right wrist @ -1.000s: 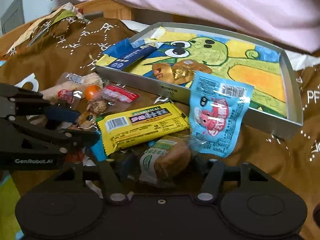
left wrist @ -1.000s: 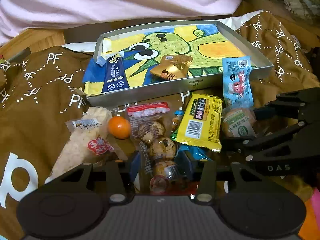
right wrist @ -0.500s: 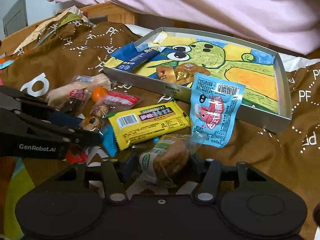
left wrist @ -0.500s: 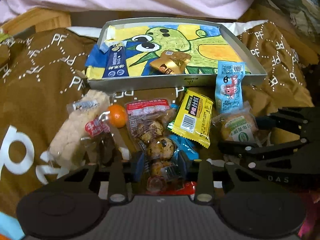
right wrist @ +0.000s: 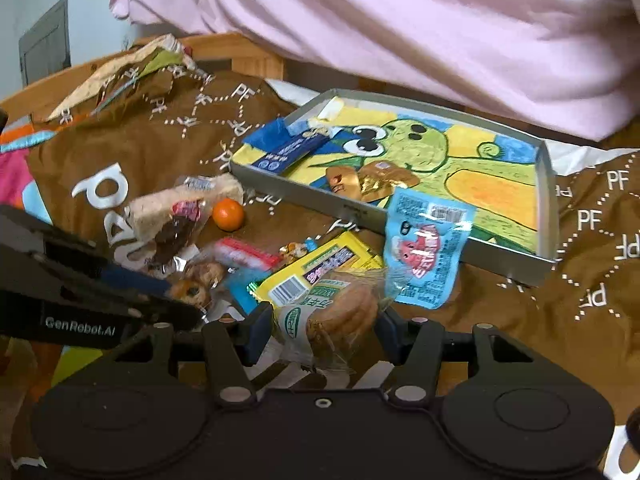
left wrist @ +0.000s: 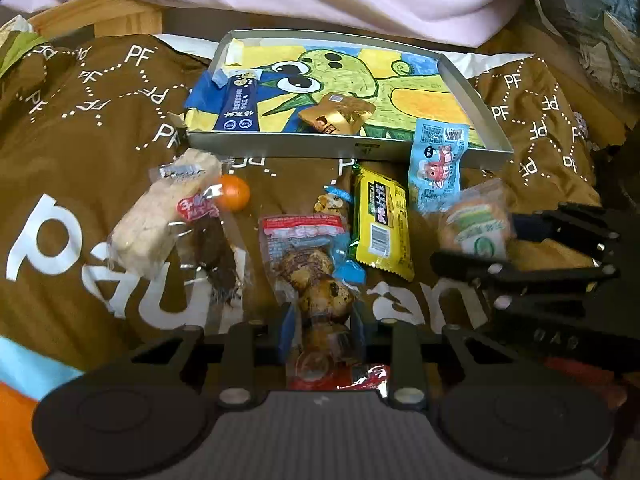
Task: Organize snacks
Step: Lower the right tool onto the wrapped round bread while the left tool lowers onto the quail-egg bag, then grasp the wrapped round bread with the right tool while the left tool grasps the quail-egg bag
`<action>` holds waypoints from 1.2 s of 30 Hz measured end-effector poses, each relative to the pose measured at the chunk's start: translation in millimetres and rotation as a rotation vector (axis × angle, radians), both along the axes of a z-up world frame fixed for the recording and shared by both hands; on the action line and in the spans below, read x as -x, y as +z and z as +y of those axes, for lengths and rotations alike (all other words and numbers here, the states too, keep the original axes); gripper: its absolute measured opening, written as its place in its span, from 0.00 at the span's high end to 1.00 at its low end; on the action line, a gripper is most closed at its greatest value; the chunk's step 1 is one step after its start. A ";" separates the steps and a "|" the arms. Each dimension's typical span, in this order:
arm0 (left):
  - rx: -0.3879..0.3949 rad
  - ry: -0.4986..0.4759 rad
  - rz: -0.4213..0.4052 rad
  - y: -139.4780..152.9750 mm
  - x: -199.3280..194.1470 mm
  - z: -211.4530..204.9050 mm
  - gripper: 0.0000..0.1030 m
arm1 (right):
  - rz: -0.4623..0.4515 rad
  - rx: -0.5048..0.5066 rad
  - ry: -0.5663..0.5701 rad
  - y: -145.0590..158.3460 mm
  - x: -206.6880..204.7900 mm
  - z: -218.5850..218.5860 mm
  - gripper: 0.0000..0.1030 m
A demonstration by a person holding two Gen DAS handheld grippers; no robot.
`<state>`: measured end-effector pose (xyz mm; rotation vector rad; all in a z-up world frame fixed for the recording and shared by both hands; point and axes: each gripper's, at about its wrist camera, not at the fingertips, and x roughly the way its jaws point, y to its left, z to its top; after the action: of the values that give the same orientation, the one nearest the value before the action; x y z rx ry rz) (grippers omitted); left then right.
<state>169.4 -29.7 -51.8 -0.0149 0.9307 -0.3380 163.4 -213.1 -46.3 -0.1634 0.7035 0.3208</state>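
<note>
Before the tray's (left wrist: 280, 145) near edge, the egg packet (left wrist: 316, 280) is clamped by the left gripper (left wrist: 320, 326); the half-hidden bun packet (right wrist: 332, 316) is gripped by the right gripper (right wrist: 324, 328).

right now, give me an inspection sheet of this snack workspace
surface: brown printed cloth, rumpled.
job's things: metal tray lined with a dinosaur drawing holds a blue stick packet and a gold packet; a light blue packet leans over its front rim.
clutter: rice cake packet, small orange and yellow bar loose on the cloth.
grippers: left gripper jaws closed on the egg packet; right gripper jaws closed on the bun packet.
cables: nothing seen.
surroundings: pink fabric and wooden edge behind.
</note>
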 end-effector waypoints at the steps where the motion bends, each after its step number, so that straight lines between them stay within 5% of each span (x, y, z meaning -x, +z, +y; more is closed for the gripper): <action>1: -0.009 -0.004 -0.003 -0.5 1.4 -0.8 0.68 | 0.000 -0.007 -0.006 1.6 1.1 -1.5 0.45; 18: -0.002 -0.010 -0.006 -16.1 -23.7 -7.6 0.36 | 0.001 -0.001 0.006 1.0 -0.7 1.0 0.45; 22: -0.018 -0.016 -0.010 -19.6 -28.1 -11.3 0.37 | 0.002 -0.001 -0.006 0.8 -2.7 -0.8 0.45; 29: -0.048 -0.029 -0.009 -16.5 -22.1 -17.3 0.52 | -0.004 -0.011 -0.017 2.3 -4.2 -3.9 0.45; 36: 0.023 -0.009 -0.021 -3.7 -12.2 -7.0 0.58 | -0.043 -0.011 -0.003 6.5 -0.8 -2.1 0.45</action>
<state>181.6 -36.6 -55.5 -0.0281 0.9067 -0.3564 164.1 -215.2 -39.7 -0.1581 0.6596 0.3175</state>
